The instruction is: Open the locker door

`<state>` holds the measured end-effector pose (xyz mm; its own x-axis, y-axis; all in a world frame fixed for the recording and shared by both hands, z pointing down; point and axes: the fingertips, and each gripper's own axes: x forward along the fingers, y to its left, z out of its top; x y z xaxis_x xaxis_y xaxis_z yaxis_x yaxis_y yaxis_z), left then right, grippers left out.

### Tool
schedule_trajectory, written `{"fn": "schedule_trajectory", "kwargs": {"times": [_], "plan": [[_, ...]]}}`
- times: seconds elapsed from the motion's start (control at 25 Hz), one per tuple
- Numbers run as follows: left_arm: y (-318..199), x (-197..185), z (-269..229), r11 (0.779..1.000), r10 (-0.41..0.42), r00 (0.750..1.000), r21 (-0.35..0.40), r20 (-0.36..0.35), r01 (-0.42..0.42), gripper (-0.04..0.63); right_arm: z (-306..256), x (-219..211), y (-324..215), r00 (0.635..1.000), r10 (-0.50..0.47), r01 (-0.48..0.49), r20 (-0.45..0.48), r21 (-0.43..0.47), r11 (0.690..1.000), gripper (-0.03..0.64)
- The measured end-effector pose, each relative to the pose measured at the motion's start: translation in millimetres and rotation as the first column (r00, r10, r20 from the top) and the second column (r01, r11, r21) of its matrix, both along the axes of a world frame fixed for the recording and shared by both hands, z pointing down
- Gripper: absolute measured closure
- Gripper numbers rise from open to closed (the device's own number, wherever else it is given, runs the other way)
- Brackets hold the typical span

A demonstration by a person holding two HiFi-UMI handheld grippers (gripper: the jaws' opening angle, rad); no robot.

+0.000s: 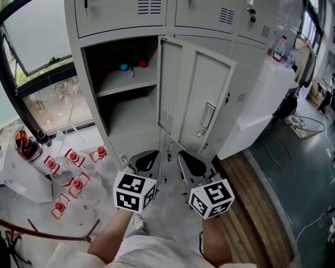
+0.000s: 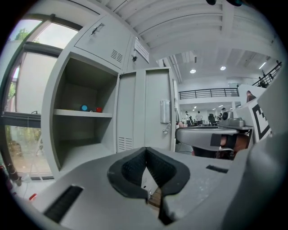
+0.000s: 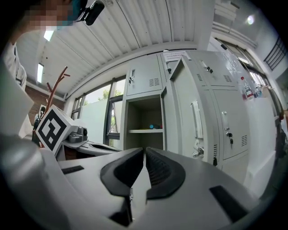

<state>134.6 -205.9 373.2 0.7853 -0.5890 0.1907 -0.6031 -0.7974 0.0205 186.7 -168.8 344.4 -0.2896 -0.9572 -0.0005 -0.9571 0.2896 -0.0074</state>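
The grey locker door [image 1: 201, 104] stands swung open with its handle [image 1: 207, 116] facing me. Behind it the compartment shows a shelf [image 1: 125, 84] bearing a small blue thing [image 1: 124, 67] and a red one [image 1: 143, 64]. Both grippers hang low in front of the locker, apart from the door. My left gripper [image 1: 144, 159] is shut and empty, its tips meeting in the left gripper view [image 2: 146, 150]. My right gripper [image 1: 191, 163] has its tips nearly together [image 3: 144, 150] with nothing between them. The door [image 2: 146, 108] and handle [image 3: 195, 119] also show in the gripper views.
Several red-capped bottles [image 1: 73, 178] lie on the floor at the left, near a window [image 1: 36, 36]. A white counter [image 1: 272, 99] juts out at the right above a wooden floor strip [image 1: 251, 209]. More shut locker doors [image 1: 209, 13] sit above.
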Motion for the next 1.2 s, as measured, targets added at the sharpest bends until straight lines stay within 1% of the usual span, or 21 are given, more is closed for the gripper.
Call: {"fn": "schedule_trajectory", "kwargs": {"times": [0.24, 0.48, 0.72, 1.2], "plan": [[0, -26, 3, 0.997, -0.077, 0.997, -0.003, 0.000, 0.077, 0.589, 3, -22, 1, 0.998, -0.062, 0.062, -0.004, -0.003, 0.998, 0.614], [5, -40, 6, 0.993, -0.115, 0.993, -0.006, 0.006, 0.115, 0.589, 9, -31, 2, 0.996, -0.085, 0.085, -0.010, -0.023, 0.996, 0.614], [5, -48, 4, 0.992, -0.126, 0.992, -0.005, 0.005, 0.126, 0.589, 6, -39, 0, 0.995, -0.100, 0.100, -0.004, -0.014, 0.995, 0.614], [7, -46, 5, 0.994, -0.110, 0.994, -0.011, -0.001, 0.110, 0.589, 4, -40, 3, 0.995, -0.096, 0.096, -0.009, -0.013, 0.995, 0.614]]}}
